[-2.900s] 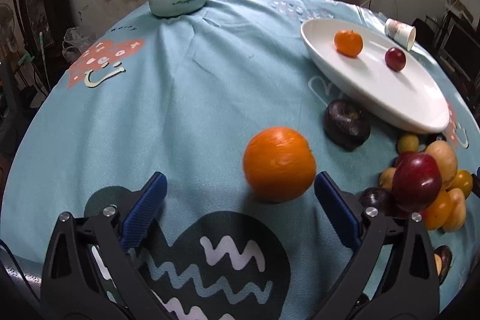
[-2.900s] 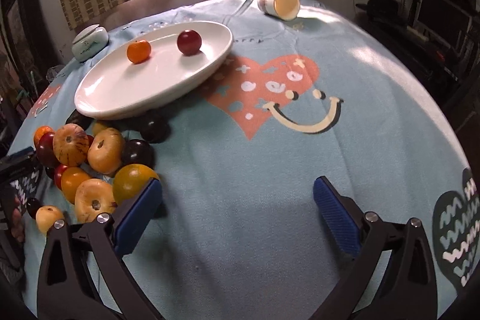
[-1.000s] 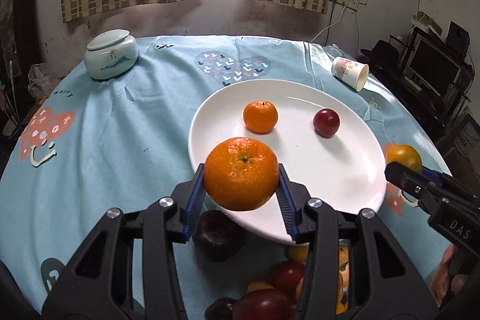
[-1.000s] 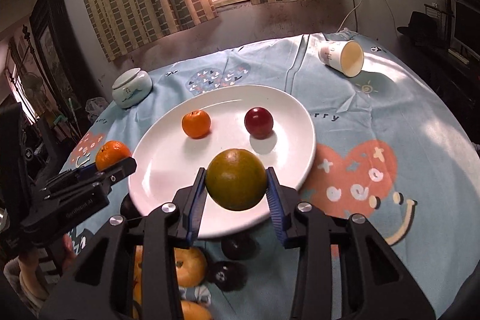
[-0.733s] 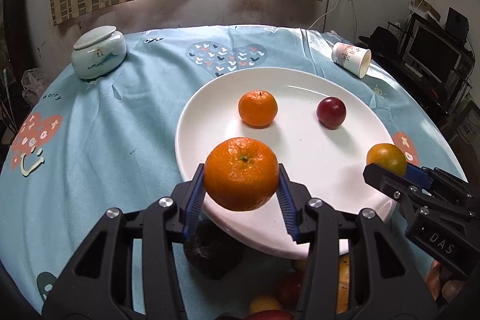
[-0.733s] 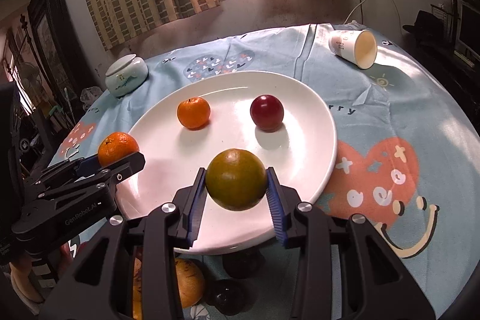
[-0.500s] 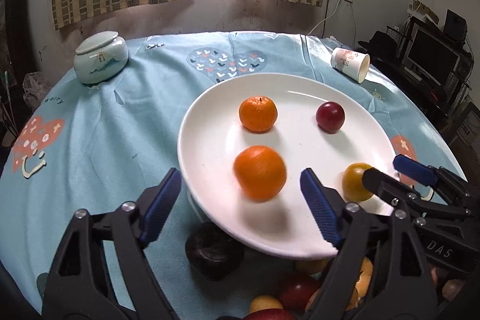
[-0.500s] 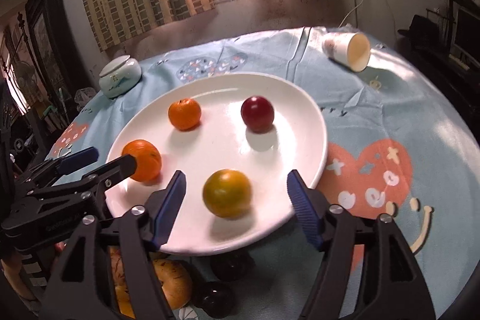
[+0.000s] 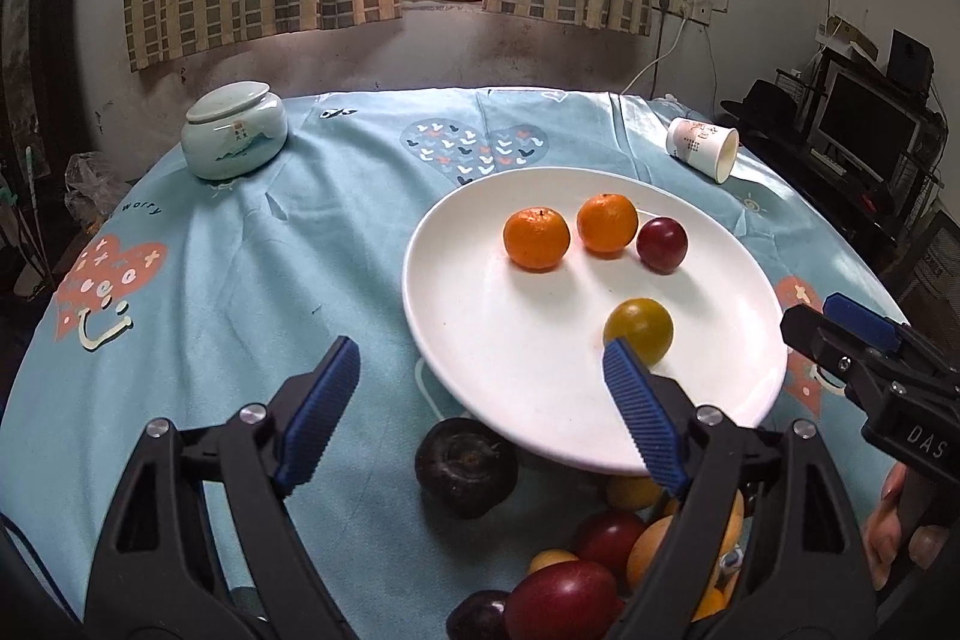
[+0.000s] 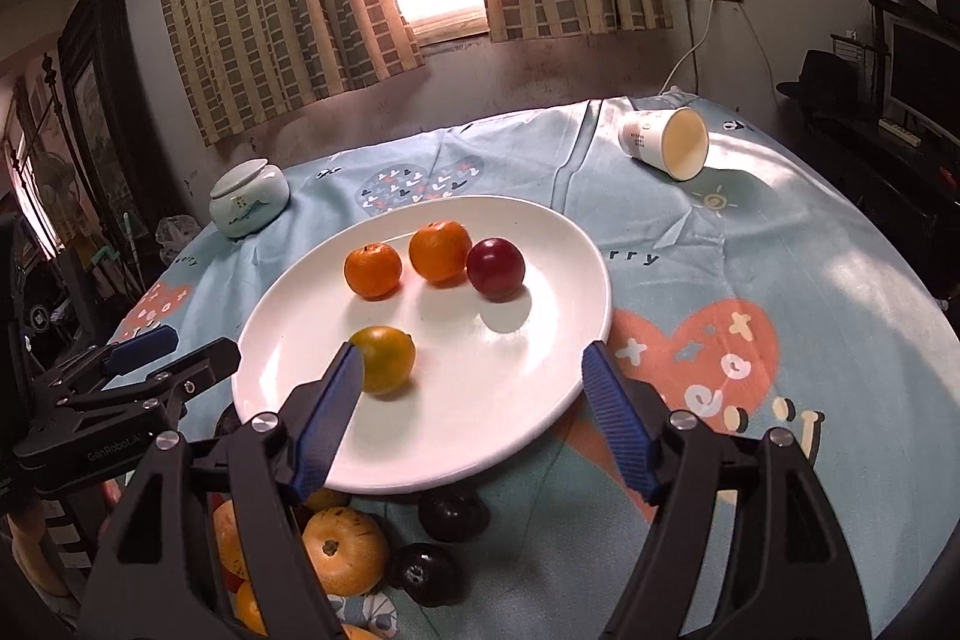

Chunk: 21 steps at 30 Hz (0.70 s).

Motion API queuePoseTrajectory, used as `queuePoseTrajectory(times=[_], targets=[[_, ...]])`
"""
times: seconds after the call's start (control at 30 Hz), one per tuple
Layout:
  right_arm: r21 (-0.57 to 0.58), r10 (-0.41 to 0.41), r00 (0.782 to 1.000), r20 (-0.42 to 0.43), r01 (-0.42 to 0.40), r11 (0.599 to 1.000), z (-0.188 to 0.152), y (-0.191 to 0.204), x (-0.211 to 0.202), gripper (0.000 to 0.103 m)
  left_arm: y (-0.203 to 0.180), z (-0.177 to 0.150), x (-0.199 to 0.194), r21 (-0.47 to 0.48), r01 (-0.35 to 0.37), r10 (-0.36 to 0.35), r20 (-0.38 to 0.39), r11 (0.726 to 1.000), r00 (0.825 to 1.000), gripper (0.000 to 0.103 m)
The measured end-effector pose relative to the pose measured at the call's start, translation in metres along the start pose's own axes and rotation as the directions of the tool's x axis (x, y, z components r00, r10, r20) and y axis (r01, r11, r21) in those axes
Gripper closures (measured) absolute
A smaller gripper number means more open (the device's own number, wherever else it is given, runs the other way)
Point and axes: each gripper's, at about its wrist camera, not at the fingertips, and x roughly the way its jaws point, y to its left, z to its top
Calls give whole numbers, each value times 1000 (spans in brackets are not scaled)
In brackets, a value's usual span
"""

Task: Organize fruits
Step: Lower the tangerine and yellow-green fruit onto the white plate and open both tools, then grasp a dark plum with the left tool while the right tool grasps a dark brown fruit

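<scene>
Plate [image 9: 456, 316], white, oval: centre of both views, on the blue tablecloth [image 9: 240, 244]. Holds four fruits: two oranges [image 9: 536, 239] [image 9: 606, 222] and a plum [image 9: 662, 244] in a row toward its far side, the second orange touching the plum; a yellow-green fruit [image 9: 641, 329] alone, nearer the cameras.

Left tongs [image 9: 480, 388]: lower frame, left view. Jaws wide apart, nothing held. Right pad [image 9: 636, 403] overlaps the yellow-green fruit's lower edge; contact cannot be told. Left pad lies over bare cloth.

Right tongs [image 10: 471, 403]: lower frame, right view. Jaws wide apart, nothing held. Left pad [image 10: 327, 421] covers part of the yellow-green fruit [image 10: 384, 358]; right pad sits at the plate rim [image 10: 600, 292].

Left view only: a dark fruit [image 9: 465, 466] whole, below the plate's near edge; red and yellow loose fruit [image 9: 564, 607] at bottom centre, cut off by the frame and the tongs.

Right view only: a tan fruit [image 10: 345, 550] and two dark fruits [image 10: 423, 574] at bottom left, partly behind the tongs' arm.

Both views: lidded jar [image 9: 234, 137], upper left; paper cup [image 9: 702, 148] on its side, upper right.
</scene>
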Motion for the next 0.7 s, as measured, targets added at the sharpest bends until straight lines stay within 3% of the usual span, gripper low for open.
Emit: queuePoseTrajectory(times=[0.2,0.3,0.33,0.5,0.7], targets=[[-3,9,1000,13,-9,1000,-20,1,-30,27,12,-30,-35,-4,-29,29,14,1000,999,13],[13,17,999,27,-18,1000,-32,0,-51,16,25,-52,-51,-18,-46,46,-5,999,999,13],[21,20,999,35,-21,1000,-36,-1,-59,11,30,-59,-58,-29,-42,42,-9,999,999,13],[49,45,996,81,-49,998,-58,-8,-97,5,57,-99,-78,-80,-29,24,-54,996,998,13],[86,61,996,64,-66,994,-62,-15,-99,4,59,-108,-83,-87,17,-24,-71,996,997,13]])
